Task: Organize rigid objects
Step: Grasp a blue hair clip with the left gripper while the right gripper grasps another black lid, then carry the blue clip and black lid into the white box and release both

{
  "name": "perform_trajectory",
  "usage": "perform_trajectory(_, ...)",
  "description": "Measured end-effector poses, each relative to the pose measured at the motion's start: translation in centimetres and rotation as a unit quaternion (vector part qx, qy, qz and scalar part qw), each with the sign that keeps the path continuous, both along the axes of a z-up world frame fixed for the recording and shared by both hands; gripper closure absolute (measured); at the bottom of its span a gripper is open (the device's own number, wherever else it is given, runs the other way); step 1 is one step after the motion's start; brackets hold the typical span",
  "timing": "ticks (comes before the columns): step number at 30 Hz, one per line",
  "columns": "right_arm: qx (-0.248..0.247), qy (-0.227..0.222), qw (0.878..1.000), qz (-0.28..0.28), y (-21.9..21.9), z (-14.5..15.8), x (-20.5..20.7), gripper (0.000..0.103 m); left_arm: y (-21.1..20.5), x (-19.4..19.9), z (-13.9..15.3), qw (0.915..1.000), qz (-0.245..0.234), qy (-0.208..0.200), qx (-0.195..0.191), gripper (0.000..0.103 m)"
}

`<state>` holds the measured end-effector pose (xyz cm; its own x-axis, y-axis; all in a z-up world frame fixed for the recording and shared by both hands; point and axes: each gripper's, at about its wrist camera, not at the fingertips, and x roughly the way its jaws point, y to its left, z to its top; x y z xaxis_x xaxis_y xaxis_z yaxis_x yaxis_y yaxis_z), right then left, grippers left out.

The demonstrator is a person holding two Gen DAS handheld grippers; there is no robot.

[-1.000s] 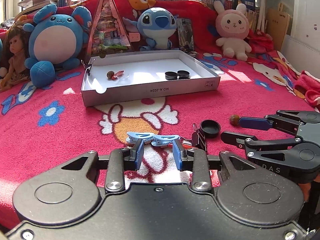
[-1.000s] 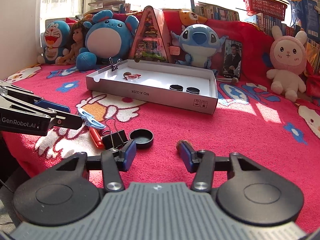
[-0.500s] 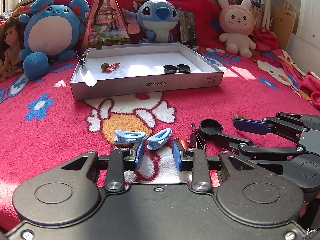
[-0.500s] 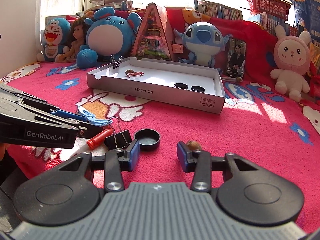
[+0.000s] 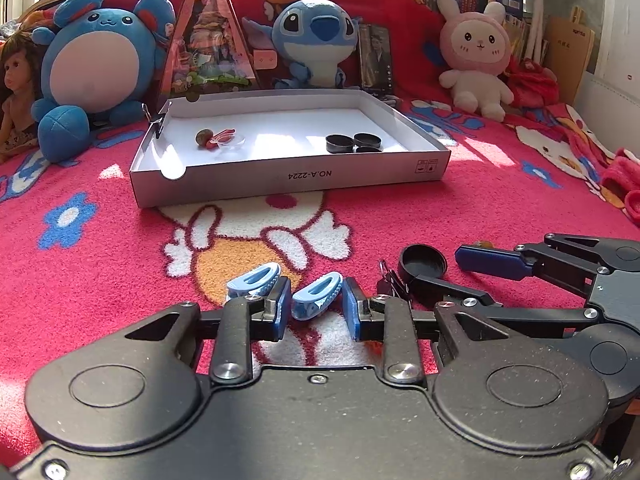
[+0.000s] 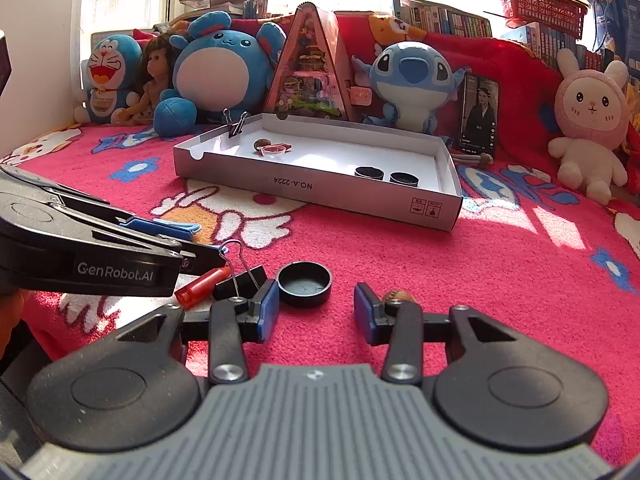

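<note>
Right wrist only: Doraemon plush (image 6: 107, 76).

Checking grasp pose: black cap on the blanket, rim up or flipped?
Rim up. The black cap lies flat on the blanket and its hollow inside shows.

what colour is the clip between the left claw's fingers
Light blue clip, clearest in the left wrist view.

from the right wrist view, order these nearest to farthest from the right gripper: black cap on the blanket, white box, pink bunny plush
1. black cap, just ahead of the right gripper, toward its left finger.
2. white box, farther up the blanket, centre.
3. pink bunny plush, far right, against the back.
</note>
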<state>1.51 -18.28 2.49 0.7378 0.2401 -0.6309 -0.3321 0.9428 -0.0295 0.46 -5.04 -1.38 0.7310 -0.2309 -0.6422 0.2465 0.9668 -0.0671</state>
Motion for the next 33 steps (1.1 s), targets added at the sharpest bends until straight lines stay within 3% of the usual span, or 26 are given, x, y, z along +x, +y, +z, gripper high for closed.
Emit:
perform_trajectory(6, -0.013, -0.004, 1.0, -0.014, 0.2, -0.5, 0.5, 0.043, 0.0, 0.2, -0.2, 1.0, 0.005, 0.0, -0.001, 0.076)
perform_trajectory(14, -0.007, -0.001, 1.0, -0.018, 0.3, -0.7, 1.3, 0.043, 0.4, 0.2, -0.2, 0.9999, 0.011, 0.003, -0.011, 0.076)
perform_trajectory(18, -0.003, 0.004, 1.0, -0.018, 0.4, -0.7, 1.6, 0.042, 0.9, 0.2, -0.1, 0.9996, 0.02, 0.005, -0.017, 0.087)
perform_trajectory(19, -0.002, 0.006, 1.0, -0.019, 0.5, -0.7, 1.7, 0.046, 1.1, 0.2, -0.1, 0.9996, 0.02, 0.006, -0.02, 0.087)
perform_trajectory(21, 0.007, 0.01, 1.0, -0.018, 0.6, -0.6, 1.8, 0.064, 1.1, 0.3, 0.1, 0.9996, 0.02, 0.005, -0.019, 0.087)
perform_trajectory(26, 0.025, 0.004, 0.999, -0.027, 0.7, 0.2, 2.2, 0.065, 1.3, 0.7, 1.2, 0.9997, 0.018, -0.013, -0.012, 0.087)
perform_trajectory(33, 0.026, -0.011, 0.999, -0.032, 0.9, 1.4, 3.2, 0.065, 2.3, 2.1, 2.7, 0.9989, 0.029, -0.019, -0.031, 0.087)
